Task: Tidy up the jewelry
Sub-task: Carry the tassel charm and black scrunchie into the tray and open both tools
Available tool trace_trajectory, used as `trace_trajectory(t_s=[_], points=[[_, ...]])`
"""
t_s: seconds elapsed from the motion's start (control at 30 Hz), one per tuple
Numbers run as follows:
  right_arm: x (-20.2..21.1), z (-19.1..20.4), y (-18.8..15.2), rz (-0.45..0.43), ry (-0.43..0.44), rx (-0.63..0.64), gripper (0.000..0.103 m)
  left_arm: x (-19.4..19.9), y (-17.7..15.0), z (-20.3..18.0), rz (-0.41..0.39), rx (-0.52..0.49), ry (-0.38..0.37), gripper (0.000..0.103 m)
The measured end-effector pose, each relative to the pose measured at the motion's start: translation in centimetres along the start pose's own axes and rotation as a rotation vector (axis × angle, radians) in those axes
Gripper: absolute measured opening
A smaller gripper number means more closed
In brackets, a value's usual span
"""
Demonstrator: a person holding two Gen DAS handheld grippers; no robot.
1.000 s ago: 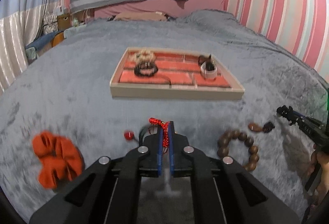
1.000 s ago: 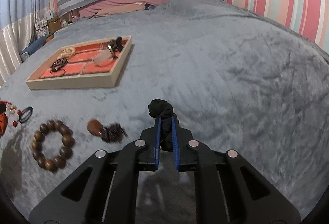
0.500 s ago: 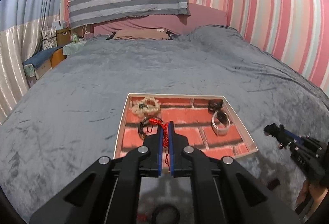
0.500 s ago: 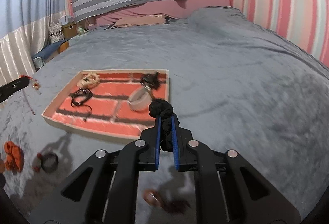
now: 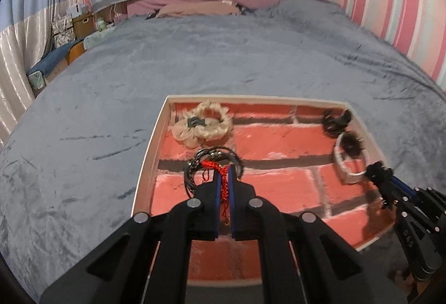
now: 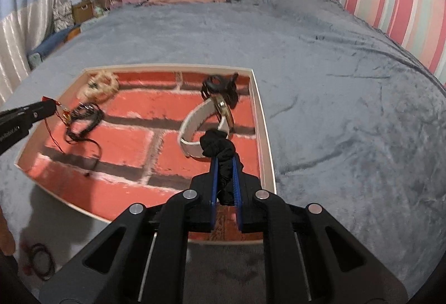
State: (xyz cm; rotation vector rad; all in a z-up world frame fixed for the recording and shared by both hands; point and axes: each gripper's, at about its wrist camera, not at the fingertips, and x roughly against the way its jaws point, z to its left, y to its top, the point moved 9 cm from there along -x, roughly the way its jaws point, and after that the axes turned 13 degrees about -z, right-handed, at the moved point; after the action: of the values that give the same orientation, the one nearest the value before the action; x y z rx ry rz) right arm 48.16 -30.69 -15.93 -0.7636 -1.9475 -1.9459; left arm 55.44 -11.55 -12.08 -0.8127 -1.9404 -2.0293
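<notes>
A grey plush blanket (image 5: 117, 86) covered the bed, and on it lay a shallow tray (image 5: 152, 148) lined with a red brick pattern. Inside the tray sat a cream scrunchie (image 5: 202, 125) at the far left corner, a black cord bracelet (image 5: 195, 164) just in front of it, a white-strapped watch (image 6: 195, 123) towards the right wall, and a black hair tie (image 6: 218, 85) beyond the watch. The left tool (image 5: 224, 178) was clenched on a red braided cord (image 5: 221, 175) above the black bracelet. The right tool (image 6: 224, 164) was clamped on a black scrunchie (image 6: 218, 148) over the tray beside the watch.
</notes>
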Motion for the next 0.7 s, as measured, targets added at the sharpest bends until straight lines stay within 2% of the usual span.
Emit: trace_trajectory(t_s=[0.13,0.43,0.7], points=[[-1.7,-0.2,-1.1,0.044,0.008,-0.026,0.011,-1.8,-1.3,0.8,0.048,0.012,0.018,0.005],[-3.2,0.3,-0.6,0.096,0.014,0.008,0.012,-3.6,-3.0,1.5,0.115,0.012,0.041,0.006],[-3.2,0.6,-0.7,0.11,0.024,0.02,0.021,-3.2,-2.9,1.9,0.127,0.015,0.05,0.007]])
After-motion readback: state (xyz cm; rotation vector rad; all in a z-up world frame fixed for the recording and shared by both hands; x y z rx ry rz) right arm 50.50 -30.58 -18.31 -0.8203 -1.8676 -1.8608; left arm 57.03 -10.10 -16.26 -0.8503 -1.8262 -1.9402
